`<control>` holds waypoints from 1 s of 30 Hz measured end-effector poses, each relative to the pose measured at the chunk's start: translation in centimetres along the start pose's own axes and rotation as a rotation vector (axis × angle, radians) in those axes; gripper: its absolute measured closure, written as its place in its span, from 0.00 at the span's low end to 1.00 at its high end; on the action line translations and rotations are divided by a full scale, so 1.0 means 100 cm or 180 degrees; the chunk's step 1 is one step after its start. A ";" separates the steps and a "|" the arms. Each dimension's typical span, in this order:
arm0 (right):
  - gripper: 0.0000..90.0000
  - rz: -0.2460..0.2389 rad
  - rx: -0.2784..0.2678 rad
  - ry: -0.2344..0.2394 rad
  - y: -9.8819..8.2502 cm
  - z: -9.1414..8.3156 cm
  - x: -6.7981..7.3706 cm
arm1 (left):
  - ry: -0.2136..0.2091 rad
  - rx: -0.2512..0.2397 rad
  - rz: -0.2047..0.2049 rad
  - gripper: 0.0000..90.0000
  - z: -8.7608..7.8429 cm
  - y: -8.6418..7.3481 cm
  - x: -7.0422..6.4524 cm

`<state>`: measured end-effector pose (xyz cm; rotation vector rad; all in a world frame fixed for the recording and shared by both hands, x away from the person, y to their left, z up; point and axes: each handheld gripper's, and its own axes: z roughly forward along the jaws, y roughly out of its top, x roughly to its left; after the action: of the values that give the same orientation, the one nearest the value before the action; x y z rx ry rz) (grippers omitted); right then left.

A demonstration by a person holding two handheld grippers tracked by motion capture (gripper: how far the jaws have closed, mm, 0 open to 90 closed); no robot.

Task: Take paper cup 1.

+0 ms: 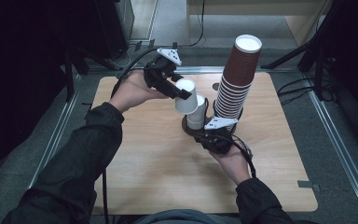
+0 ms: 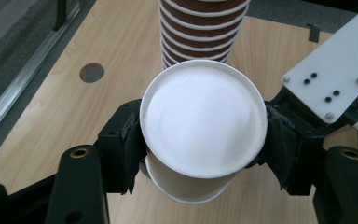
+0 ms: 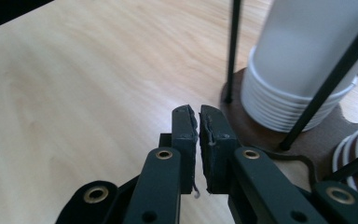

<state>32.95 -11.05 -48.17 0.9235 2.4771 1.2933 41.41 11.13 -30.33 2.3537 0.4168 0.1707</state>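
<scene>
Wooden table (image 1: 158, 172), claw-gripped white cup (image 1: 185, 96)

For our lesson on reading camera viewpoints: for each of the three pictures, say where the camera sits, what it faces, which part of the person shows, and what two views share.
High view: above the person's side, looking down at the table; both forearms show.
Left gripper view: rides the left gripper, facing its white cup.
Right gripper view: rides the right gripper, facing the white cup stack.
Shared: the brown cup stack appears in the high and left gripper views.
</scene>
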 end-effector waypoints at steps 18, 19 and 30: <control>0.60 -0.0507 0.0013 0.0673 -0.004 -0.023 0.011 | -0.0100 0.0055 -0.0013 0.39 0.000 -0.055 -0.030; 0.60 -0.0469 0.0008 0.0704 -0.004 -0.024 0.011 | -0.0115 0.0053 -0.0031 0.39 0.001 -0.061 -0.033; 0.39 -0.0483 0.0054 0.0772 -0.002 -0.026 0.011 | -0.0147 0.0005 -0.0109 0.39 0.008 -0.088 -0.048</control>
<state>30.83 -12.22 -46.68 0.5981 2.6812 1.4082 34.89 14.95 -37.00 2.3458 0.4345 0.0998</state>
